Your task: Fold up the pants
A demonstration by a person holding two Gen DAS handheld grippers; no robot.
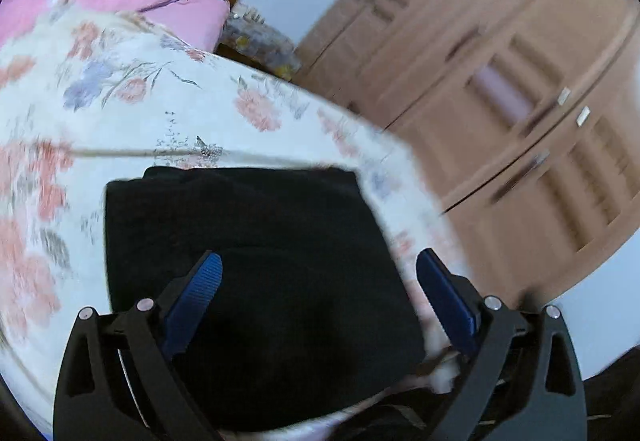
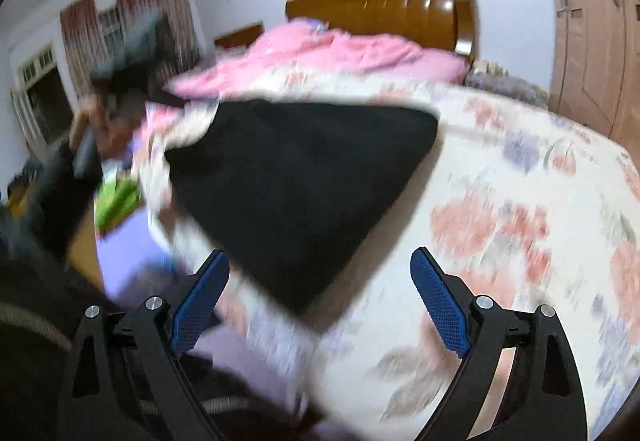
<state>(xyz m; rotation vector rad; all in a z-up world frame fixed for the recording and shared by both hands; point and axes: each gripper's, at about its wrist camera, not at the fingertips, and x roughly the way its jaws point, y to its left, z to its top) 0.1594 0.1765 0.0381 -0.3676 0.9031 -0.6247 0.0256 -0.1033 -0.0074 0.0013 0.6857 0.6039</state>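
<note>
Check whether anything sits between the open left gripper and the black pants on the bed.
Nothing visible does. The left gripper hangs open directly over the folded black pants, which lie on the floral bedspread with nothing on top.

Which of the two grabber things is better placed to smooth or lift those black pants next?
Probably the left gripper: its open jaws hang right over the folded black pants. The right gripper is open too, nearer one corner.

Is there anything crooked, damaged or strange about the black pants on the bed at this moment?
Nothing clearly stands out. The black pants lie as a compact folded bundle on the floral bedsheet, edges fairly straight. Both the left gripper and right gripper are open and hold nothing. Motion blur hides finer wrinkles.
</note>
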